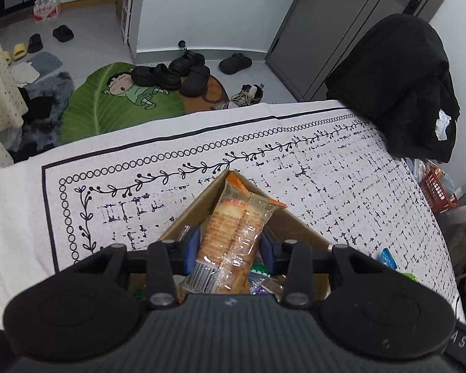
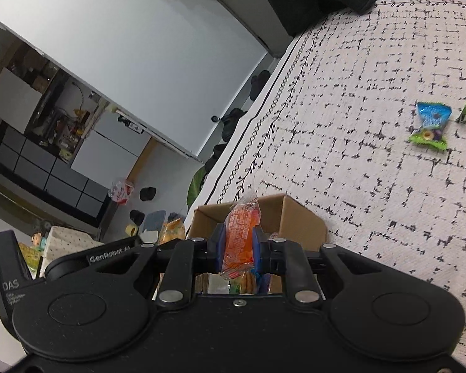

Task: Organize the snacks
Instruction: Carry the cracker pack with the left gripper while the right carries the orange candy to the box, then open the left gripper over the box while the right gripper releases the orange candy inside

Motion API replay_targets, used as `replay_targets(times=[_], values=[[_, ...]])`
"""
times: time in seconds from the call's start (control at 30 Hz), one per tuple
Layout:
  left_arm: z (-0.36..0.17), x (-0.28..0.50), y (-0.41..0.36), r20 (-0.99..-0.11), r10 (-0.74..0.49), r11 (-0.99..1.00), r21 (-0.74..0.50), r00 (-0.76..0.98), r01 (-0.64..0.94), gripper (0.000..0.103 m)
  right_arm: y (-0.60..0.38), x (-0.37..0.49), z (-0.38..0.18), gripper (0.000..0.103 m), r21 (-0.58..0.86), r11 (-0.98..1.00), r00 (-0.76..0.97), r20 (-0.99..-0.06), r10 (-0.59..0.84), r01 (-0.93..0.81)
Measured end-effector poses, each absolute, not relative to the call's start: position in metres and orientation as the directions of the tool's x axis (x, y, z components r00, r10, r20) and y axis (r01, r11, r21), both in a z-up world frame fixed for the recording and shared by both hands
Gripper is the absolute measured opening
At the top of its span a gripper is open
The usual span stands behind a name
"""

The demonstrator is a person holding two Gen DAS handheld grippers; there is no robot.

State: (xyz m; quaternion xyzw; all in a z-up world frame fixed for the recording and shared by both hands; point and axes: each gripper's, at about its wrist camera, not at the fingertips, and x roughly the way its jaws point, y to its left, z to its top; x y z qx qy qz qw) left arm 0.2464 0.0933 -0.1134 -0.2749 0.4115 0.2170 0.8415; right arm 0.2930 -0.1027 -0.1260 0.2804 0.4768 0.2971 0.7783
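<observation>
Orange snack packets (image 1: 233,233) (image 2: 241,236) sit pinched in each hand-held gripper (image 1: 230,248) (image 2: 236,247) above the cardboard box (image 2: 295,217).

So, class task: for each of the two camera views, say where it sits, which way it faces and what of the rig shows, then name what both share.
Left wrist: on the left gripper, looking along its fingers over the cardboard box toward the floor and door; the fingers clamp a cracker packet.
Right wrist: on the right gripper, tilted, facing across the tablecloth; the fingers clamp an orange packet.
Shared: cardboard box, tablecloth, blue candy wrapper.
</observation>
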Motion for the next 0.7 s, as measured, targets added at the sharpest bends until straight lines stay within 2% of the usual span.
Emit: replay_targets(times=[0.23,0.5,0.7], values=[[-0.126,0.251,0.108,-0.817,0.127,0.73,-0.308,0.563,-0.611,0.046,-0.082,0.296,-0.135,0.018,0.712,0.671,0.35,-0.587,0.73,-0.204],[-0.126,0.254,0.119,-0.831,0.114,0.742,-0.292,0.544,-0.603,0.049,-0.061,0.305,-0.144,0.018,0.725,0.66,0.336,-0.582,0.74,-0.196],[-0.123,0.255,0.12,-0.836,0.119,0.752,-0.276,0.536,-0.598,0.059,-0.058,0.307,-0.141,0.031,0.759,0.621,0.329,-0.546,0.77,-0.194]])
